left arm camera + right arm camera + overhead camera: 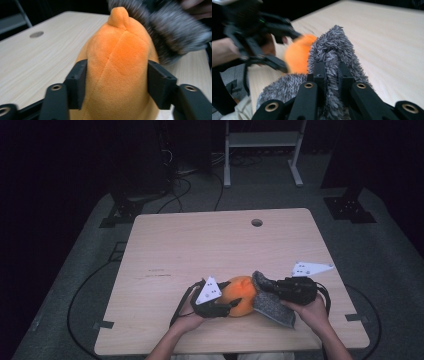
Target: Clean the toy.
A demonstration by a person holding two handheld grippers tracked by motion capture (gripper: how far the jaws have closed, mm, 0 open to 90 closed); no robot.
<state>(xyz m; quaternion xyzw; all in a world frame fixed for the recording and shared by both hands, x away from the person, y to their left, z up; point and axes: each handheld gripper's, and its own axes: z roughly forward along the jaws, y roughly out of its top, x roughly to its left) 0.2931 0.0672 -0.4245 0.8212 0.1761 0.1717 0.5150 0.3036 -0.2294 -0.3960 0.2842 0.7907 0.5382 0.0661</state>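
On the person's left, the left hand [187, 319] holds the left claw [231, 305] low over the near part of the wooden table [200, 245], its tips pointing toward the right claw. The left claw's two black jaws stand one on each side of an orange plush toy [241, 295], and in the left gripper view their pads press into the sides of the plush toy [120, 72], which bulges between them and rises ahead of the claw to a small rounded nub. So this claw is gripping the toy.

Just beyond the toy, touching its far side from the left claw, lies a grey fuzzy cloth [272, 306]. In the left gripper view the cloth [172, 32] hangs blurred above and to the right of the toy's top.

On the right, the right hand [309, 309] holds the right claw [270, 289], its tips pointing toward the left claw. In the right gripper view its jaws are drawn tight together on a fold of the cloth [332, 57], pinching it; the fold stands up between and ahead of the pads, with the toy [298, 53] just past it.
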